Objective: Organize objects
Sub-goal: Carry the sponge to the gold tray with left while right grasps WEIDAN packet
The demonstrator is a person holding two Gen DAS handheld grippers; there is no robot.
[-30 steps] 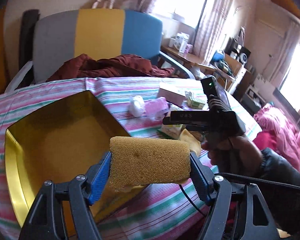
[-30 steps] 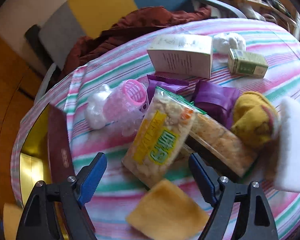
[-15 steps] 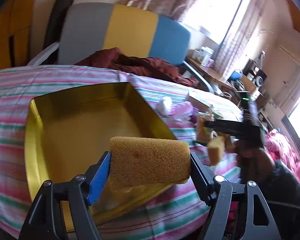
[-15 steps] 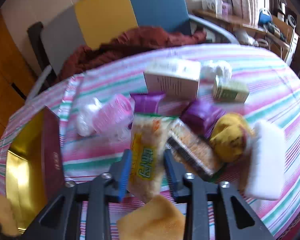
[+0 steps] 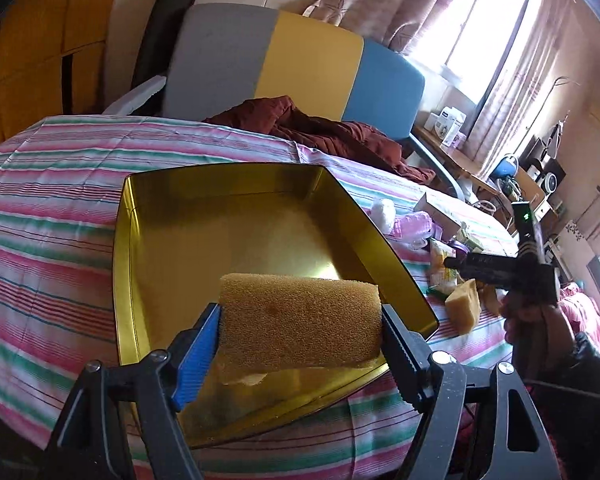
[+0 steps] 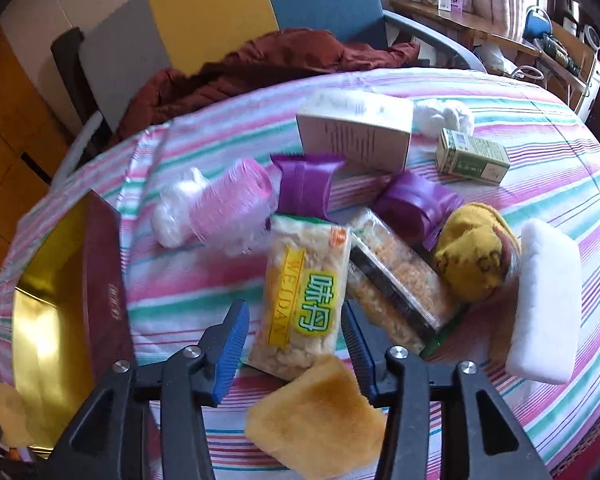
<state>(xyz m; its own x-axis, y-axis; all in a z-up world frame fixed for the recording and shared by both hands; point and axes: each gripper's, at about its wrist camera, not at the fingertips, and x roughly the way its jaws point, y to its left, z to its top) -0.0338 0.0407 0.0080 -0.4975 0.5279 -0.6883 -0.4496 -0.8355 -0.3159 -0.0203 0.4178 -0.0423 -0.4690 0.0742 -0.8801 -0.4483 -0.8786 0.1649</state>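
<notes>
My left gripper point(image 5: 300, 344) is shut on a tan sponge point(image 5: 300, 316) and holds it over the near edge of the gold tin point(image 5: 228, 240). Its jaws are easing open a little, but both pads still touch the sponge. In the right wrist view the right gripper point(image 6: 294, 312) has a yellow-green snack packet point(image 6: 304, 280) between its jaws. Those jaws are opening, with a thin gap at the left pad. A second tan sponge point(image 6: 316, 412) lies just below that packet. A hand point(image 5: 532, 320) holds the right gripper at the table's right side.
On the striped cloth lie a pink roller point(image 6: 232, 200), two purple packets point(image 6: 306, 184), a white box point(image 6: 356, 132), a green carton point(image 6: 472, 156), another snack tray point(image 6: 396, 280), a yellow sock ball point(image 6: 472, 256) and a white sponge point(image 6: 544, 308). A chair with red cloth point(image 5: 320, 128) stands behind.
My left gripper carried the sponge leftward, to above the tin. The right gripper closed tightly on the snack packet, then widened again, and the packet now stands between its jaws.
</notes>
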